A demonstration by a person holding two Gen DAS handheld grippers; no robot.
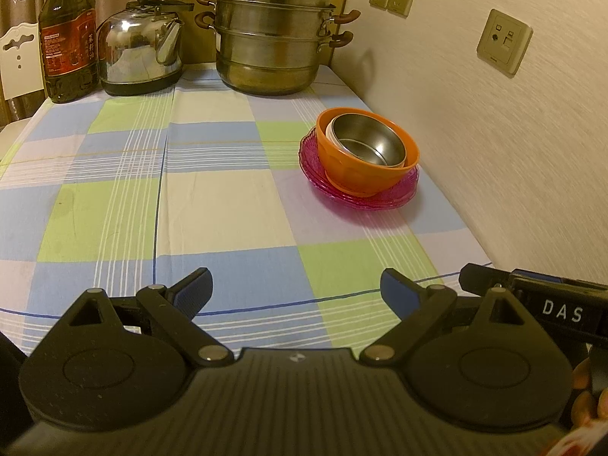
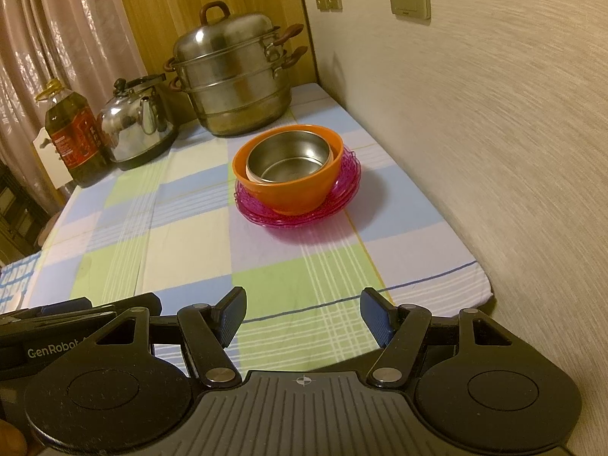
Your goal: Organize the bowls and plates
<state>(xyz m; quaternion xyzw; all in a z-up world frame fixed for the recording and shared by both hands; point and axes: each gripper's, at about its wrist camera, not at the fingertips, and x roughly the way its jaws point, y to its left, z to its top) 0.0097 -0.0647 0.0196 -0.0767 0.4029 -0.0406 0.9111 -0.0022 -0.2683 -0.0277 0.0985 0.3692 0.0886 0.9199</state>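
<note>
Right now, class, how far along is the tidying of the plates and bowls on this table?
Done: the steel bowl sits inside the orange bowl, which rests on the stacked pink plates. In hand: nothing; the left claw and right claw are open and empty. Left: no other loose dish shows.

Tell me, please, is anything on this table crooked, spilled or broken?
Only one thing: the steel bowl sits tilted inside the orange bowl, not nested flat. The pink plates beneath are slightly offset. Nothing looks spilled or broken.
</note>
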